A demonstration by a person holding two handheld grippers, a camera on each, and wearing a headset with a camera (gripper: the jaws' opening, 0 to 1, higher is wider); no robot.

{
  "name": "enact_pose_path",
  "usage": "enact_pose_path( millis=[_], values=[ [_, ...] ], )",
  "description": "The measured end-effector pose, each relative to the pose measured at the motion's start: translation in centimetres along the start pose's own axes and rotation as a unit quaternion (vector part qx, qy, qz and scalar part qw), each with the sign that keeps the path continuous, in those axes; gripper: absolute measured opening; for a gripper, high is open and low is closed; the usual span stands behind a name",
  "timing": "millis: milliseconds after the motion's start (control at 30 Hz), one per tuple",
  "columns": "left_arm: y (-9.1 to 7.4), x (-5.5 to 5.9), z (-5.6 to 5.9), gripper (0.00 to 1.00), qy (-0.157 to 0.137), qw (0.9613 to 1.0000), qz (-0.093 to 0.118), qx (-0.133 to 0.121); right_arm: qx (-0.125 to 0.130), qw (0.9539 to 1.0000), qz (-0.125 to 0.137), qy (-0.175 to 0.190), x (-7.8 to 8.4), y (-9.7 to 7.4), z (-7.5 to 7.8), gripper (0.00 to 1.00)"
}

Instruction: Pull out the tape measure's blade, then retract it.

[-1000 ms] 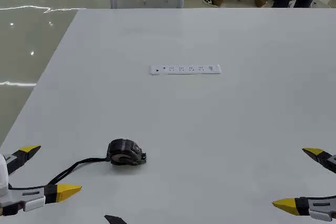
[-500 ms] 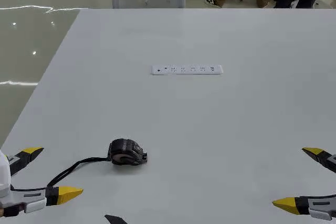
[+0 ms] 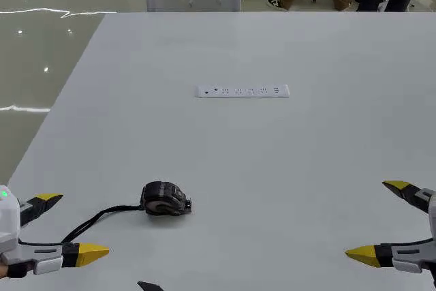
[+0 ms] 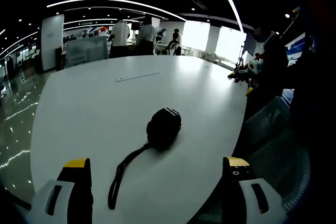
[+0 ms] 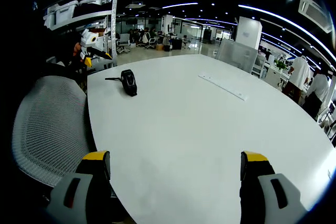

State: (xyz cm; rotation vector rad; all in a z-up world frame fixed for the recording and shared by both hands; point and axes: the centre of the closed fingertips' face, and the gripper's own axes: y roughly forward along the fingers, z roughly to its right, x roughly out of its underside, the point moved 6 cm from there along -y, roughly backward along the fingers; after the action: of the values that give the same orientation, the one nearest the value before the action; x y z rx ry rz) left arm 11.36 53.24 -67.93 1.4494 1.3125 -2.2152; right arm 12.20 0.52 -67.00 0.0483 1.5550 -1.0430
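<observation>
Black tape measure [image 3: 164, 199] lies on the white table [image 3: 293, 155], on the person's side of the power strip [image 3: 243, 90] and off to its left. Its strap [image 3: 95, 219] trails left toward the left gripper [image 3: 84, 225], which is near, jaws wide, empty. Right gripper [image 3: 365, 218] sits right of the strip, well apart from the case, also wide, empty. Left is nearer. Blade end seems to face right, so right probably pulls.
</observation>
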Motion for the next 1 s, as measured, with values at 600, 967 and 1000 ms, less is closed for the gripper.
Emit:
enact_pose_path(
  millis=[600,967,1000],
  values=[
    [4.6,-4.0,0.3,1.00,0.135,0.9855,-0.061,0.083,-0.052,0.9970,0.022,-0.052,-4.6,4.7,-1.2,1.00],
    [7.6,-5.2,0.3,1.00,0.215,0.9627,-0.124,0.109,-0.089,0.9927,0.019,-0.079,-6.3,8.2,-1.5,1.00],
    [7.9,-5.2,0.2,1.00,0.217,0.9605,-0.132,0.114,-0.095,0.9917,0.017,-0.084,-6.3,8.8,-1.5,1.00]
  ],
)
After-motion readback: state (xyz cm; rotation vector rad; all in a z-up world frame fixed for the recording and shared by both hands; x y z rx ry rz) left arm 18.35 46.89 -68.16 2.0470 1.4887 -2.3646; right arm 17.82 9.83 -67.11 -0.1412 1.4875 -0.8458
